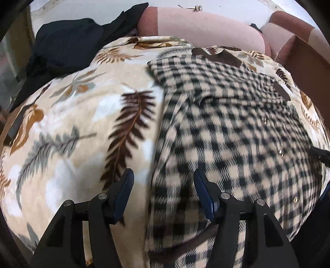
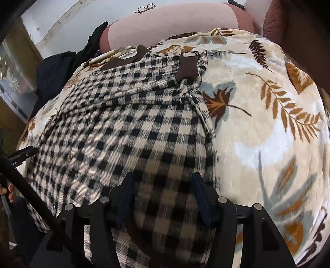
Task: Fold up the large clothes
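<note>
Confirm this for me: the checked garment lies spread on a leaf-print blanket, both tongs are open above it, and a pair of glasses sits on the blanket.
One thing is wrong: the glasses sit not on the leaf-print blanket but on the pale surface beyond it, as the right wrist view shows. The checked garment does lie spread on the blanket, with the left tongs and right tongs open above it.

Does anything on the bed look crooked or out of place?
Yes. The checked garment lies askew on the leaf-print blanket, with wrinkles bunched near its brown patch. A pair of glasses lies on the surface beyond the pink cushion.
</note>
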Available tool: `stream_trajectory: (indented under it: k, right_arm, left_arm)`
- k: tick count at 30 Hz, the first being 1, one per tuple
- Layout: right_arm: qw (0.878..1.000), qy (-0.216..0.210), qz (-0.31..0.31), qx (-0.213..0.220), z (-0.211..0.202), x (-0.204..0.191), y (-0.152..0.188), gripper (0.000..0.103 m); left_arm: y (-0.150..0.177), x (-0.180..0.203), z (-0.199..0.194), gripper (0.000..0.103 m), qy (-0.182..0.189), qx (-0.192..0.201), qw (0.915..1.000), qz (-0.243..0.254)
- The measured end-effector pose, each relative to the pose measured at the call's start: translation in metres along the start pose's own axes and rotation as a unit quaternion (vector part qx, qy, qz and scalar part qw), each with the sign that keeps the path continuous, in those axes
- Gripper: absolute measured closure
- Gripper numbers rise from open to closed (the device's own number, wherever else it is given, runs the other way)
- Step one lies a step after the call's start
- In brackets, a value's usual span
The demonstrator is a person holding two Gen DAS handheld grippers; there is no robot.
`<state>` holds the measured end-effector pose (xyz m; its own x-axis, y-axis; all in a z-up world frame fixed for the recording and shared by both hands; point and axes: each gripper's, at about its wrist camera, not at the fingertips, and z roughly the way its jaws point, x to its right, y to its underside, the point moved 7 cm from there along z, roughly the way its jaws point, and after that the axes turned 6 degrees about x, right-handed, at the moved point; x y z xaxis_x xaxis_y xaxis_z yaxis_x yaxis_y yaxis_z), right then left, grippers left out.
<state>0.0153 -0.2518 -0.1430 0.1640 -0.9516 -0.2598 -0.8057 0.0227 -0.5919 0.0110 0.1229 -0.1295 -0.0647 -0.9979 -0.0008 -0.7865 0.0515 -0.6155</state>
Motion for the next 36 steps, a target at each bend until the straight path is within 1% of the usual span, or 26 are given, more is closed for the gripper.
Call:
stream_trajectory:
  k: [1, 2, 3, 4, 5, 6, 9, 10, 11, 12, 13, 14, 16, 23, 24, 25, 26, 29, 30, 31, 32, 33, 34, 36]
  right_arm:
    - [1.0, 0.002, 0.0, 0.001, 0.0, 0.0, 0.0, 0.042]
    - [1.0, 0.003, 0.0, 0.002, 0.001, 0.0, -0.001, 0.042]
    - [1.0, 0.007, -0.005, 0.002, 0.003, 0.001, -0.002, 0.044]
    - [1.0, 0.014, -0.009, 0.001, 0.004, 0.002, -0.002, 0.057]
    - [1.0, 0.027, -0.016, -0.001, 0.006, 0.004, -0.002, 0.067]
    - [0.999, 0.028, -0.016, -0.002, 0.007, 0.005, -0.003, 0.068]
    - [1.0, 0.013, 0.011, -0.003, -0.001, 0.011, -0.005, 0.068]
    - [1.0, 0.007, 0.02, -0.001, -0.005, 0.012, -0.005, 0.068]
    - [1.0, 0.002, 0.026, -0.002, -0.012, 0.015, -0.003, 0.067]
    - [1.0, 0.004, 0.027, -0.003, -0.016, 0.014, -0.001, 0.06]
    - [1.0, 0.005, 0.024, -0.006, -0.022, 0.016, 0.002, 0.053]
    - [1.0, 0.005, 0.023, -0.009, -0.027, 0.016, 0.005, 0.049]
    - [1.0, 0.009, 0.022, -0.019, -0.036, 0.018, 0.014, 0.045]
    - [0.998, 0.005, 0.036, -0.046, -0.057, 0.025, 0.047, 0.043]
    - [0.998, 0.008, 0.039, -0.047, -0.058, 0.027, 0.052, 0.042]
    - [0.998, 0.011, 0.043, -0.049, -0.057, 0.028, 0.056, 0.037]
    - [0.997, 0.011, 0.048, -0.053, -0.054, 0.03, 0.061, 0.034]
    - [0.998, 0.02, 0.042, -0.052, -0.046, 0.029, 0.066, 0.032]
    - [0.998, 0.027, 0.036, -0.05, -0.045, 0.028, 0.065, 0.036]
    - [0.998, 0.037, 0.026, -0.045, -0.045, 0.026, 0.064, 0.059]
    - [0.998, 0.03, 0.024, -0.043, -0.045, 0.025, 0.062, 0.074]
    - [0.998, 0.024, 0.031, -0.043, -0.045, 0.025, 0.06, 0.083]
    - [0.998, 0.027, 0.033, -0.043, -0.047, 0.026, 0.059, 0.087]
    - [0.998, 0.035, 0.028, -0.032, -0.052, 0.027, 0.056, 0.09]
  left_arm:
    - [0.005, -0.001, -0.001, 0.052, 0.0, -0.001, 1.0, -0.004]
    - [0.009, -0.002, -0.001, 0.07, 0.001, -0.002, 1.0, -0.006]
    - [0.014, -0.002, 0.001, 0.085, 0.006, -0.01, 0.9999, -0.009]
    - [0.018, -0.002, 0.004, 0.086, 0.015, -0.019, 0.9996, -0.015]
    - [0.019, -0.003, 0.004, 0.086, 0.017, -0.013, 0.9996, -0.021]
    - [0.019, -0.004, 0.003, 0.086, 0.018, -0.013, 0.9995, -0.024]
    - [0.019, -0.005, -0.004, 0.086, 0.022, -0.015, 0.999, -0.035]
    - [0.02, -0.006, -0.008, 0.084, 0.023, -0.017, 0.9989, -0.036]
    - [0.022, -0.006, -0.012, 0.076, 0.024, -0.02, 0.9988, -0.037]
    - [0.026, -0.008, -0.016, 0.064, 0.025, -0.024, 0.9986, -0.039]
    - [0.03, -0.01, -0.021, 0.058, 0.025, -0.027, 0.9984, -0.042]
    - [0.034, -0.013, -0.026, 0.053, 0.024, -0.03, 0.9982, -0.045]
    - [0.044, -0.015, -0.036, 0.053, 0.033, -0.032, 0.9977, -0.049]
    - [0.081, -0.018, -0.053, 0.053, 0.035, -0.061, 0.9962, -0.052]
    - [0.085, -0.018, -0.054, 0.052, 0.035, -0.063, 0.996, -0.052]
    - [0.089, -0.018, -0.053, 0.052, 0.036, -0.066, 0.9958, -0.053]
    - [0.092, -0.019, -0.052, 0.052, 0.036, -0.068, 0.9956, -0.053]
    - [0.096, -0.018, -0.047, 0.052, 0.03, -0.068, 0.996, -0.05]
    - [0.096, -0.016, -0.046, 0.055, 0.024, -0.066, 0.9967, -0.042]
    - [0.095, -0.015, -0.047, 0.061, 0.016, -0.061, 0.9975, -0.033]
    - [0.094, -0.015, -0.048, 0.077, 0.012, -0.058, 0.9979, -0.025]
    - [0.093, -0.012, -0.051, 0.093, 0.017, -0.054, 0.9982, -0.02]
    - [0.092, -0.013, -0.053, 0.095, 0.021, -0.054, 0.9981, -0.02]
    - [0.092, -0.013, -0.054, 0.096, 0.018, -0.055, 0.9982, -0.017]
